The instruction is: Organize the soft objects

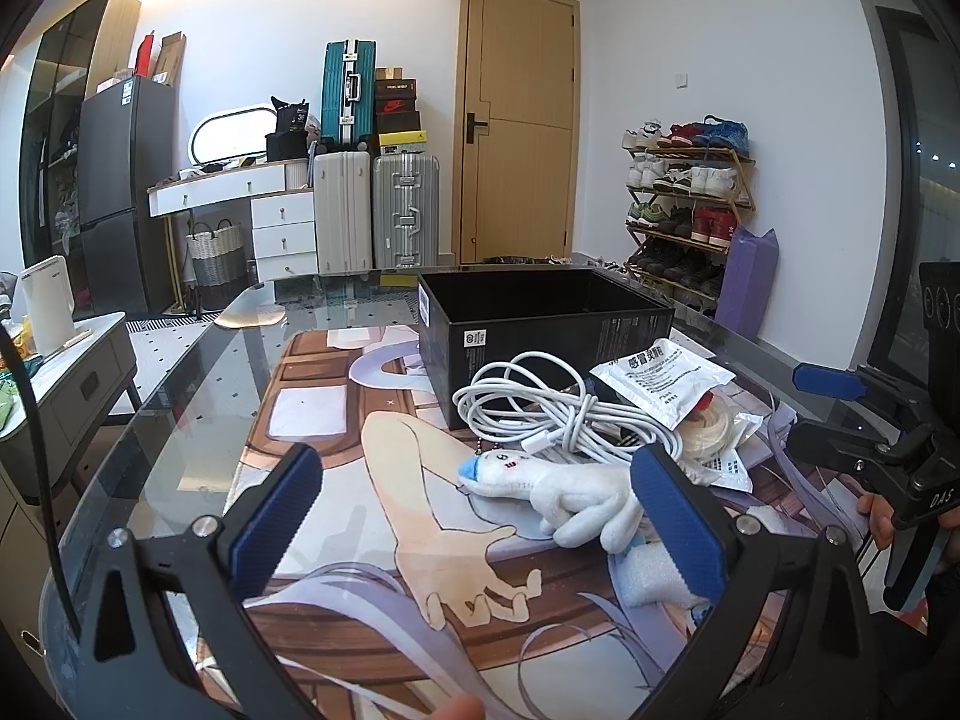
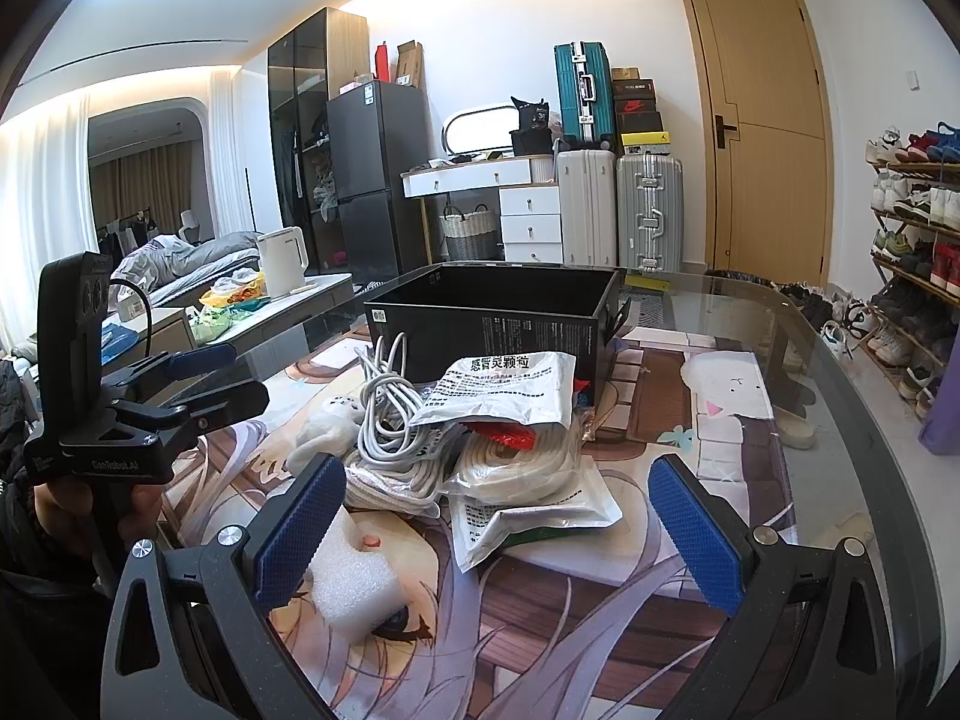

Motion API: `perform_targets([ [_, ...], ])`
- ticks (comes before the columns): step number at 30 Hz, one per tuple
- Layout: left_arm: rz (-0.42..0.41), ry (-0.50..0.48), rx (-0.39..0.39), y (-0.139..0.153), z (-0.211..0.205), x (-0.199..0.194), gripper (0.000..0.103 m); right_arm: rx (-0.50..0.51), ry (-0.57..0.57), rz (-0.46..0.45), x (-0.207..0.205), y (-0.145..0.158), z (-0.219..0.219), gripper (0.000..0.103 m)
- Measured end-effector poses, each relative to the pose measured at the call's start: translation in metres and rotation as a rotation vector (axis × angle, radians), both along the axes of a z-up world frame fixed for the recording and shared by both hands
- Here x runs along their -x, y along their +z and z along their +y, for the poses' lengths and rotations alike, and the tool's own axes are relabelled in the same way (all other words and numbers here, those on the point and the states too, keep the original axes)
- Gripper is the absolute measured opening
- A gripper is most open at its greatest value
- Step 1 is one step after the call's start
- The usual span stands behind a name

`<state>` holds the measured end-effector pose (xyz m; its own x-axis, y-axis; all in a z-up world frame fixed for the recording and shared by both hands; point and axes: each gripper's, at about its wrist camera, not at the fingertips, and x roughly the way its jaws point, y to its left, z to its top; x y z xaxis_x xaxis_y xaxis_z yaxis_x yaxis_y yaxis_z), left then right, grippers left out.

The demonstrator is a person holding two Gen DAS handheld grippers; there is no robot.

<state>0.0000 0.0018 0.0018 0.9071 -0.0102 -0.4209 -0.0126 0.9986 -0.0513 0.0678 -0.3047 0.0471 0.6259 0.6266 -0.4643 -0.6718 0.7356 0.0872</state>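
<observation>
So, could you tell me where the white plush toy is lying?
Left wrist view: the white plush toy lies on the mat beside the white cable bundle, just inside the open left claw's right-hand finger.

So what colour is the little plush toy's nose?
Light blue, on a white plush toy. The left wrist view shows it best.

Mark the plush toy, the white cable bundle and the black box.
plush toy [image 1: 576, 495], left wrist view, on its white body.
white cable bundle [image 1: 540, 414], left wrist view, on the coiled loops.
black box [image 2: 510, 324], right wrist view, on its front wall.
</observation>
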Motion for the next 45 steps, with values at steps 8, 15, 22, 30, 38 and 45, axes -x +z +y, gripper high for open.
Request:
perform_targets([
  [8,-0.001,0.001,0.002,0.0,0.0,0.0,0.103,0.014,-0.01,0.006,-0.001,-0.001,0.001,0.103],
  [15,-0.003,-0.003,0.002,0.0,0.0,0.0,0.103,0.035,-0.024,0.013,-0.003,0.0,0.002,0.103],
  [22,0.006,-0.011,-0.001,0.003,-0.002,-0.002,0.103,0.046,-0.028,0.021,-0.004,0.0,0.004,0.103],
  [30,0.042,-0.052,0.003,0.005,-0.006,-0.008,0.103,0.059,-0.036,0.031,-0.007,0.001,0.005,0.103],
  [38,0.077,-0.059,0.007,0.003,-0.004,-0.015,0.103,0.104,-0.045,0.05,-0.014,0.003,0.009,0.103],
  [45,0.101,-0.102,-0.033,0.009,-0.006,-0.021,0.103,0.151,-0.081,0.066,-0.024,0.013,0.015,0.103],
])
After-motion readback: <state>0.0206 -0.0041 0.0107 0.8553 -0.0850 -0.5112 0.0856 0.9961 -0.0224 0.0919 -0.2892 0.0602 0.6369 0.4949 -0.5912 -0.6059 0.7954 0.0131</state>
